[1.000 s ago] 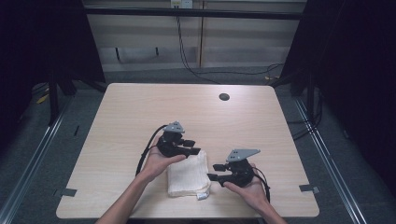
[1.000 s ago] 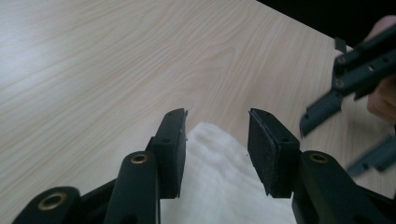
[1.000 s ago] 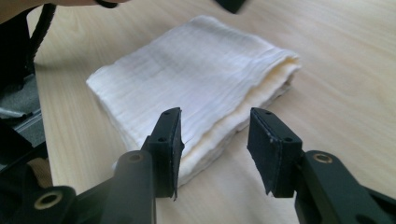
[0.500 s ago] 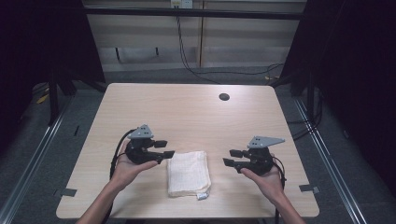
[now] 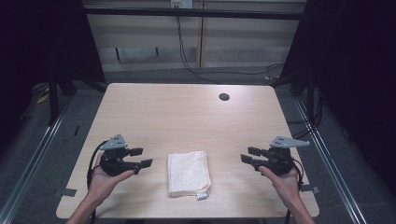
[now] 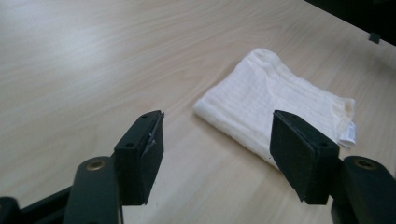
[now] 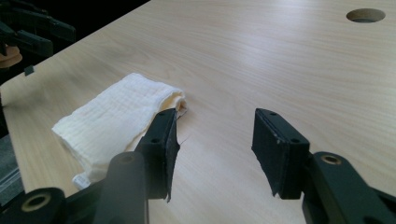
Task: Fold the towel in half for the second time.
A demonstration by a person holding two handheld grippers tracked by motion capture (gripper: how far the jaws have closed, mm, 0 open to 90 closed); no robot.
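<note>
The towel (image 5: pixel 188 173) lay flat on the tabletop (image 5: pixel 187 116), near the front edge and roughly midway between its left and right sides. It was folded into a neat, compact rectangle, several layers thick, with a small tag (image 5: pixel 201 196) poking out at its near right corner. In the left claw view the towel (image 6: pixel 275 107) showed stacked folded edges along one side, and in the right claw view the towel (image 7: pixel 112 121) sat squarely, with no loose corner sticking up.

The left claw (image 5: pixel 141 157) hung to the left of the towel, clear of it, with its jaws released and nothing between them. The right claw (image 5: pixel 248 155) hung farther off to the right, well apart from the cloth, jaws likewise spread and empty. Both pointed inward toward the towel, held just above the wood in the person's hands.

Judging by this, the folding looked finished: the cloth was tidy, untouched and free of both claws. Little seemed left, at most a final squaring of the edges or tucking the tag, if anything at all. The only other feature was a round cable hole (image 5: pixel 224 97) at the far side of the tabletop.
</note>
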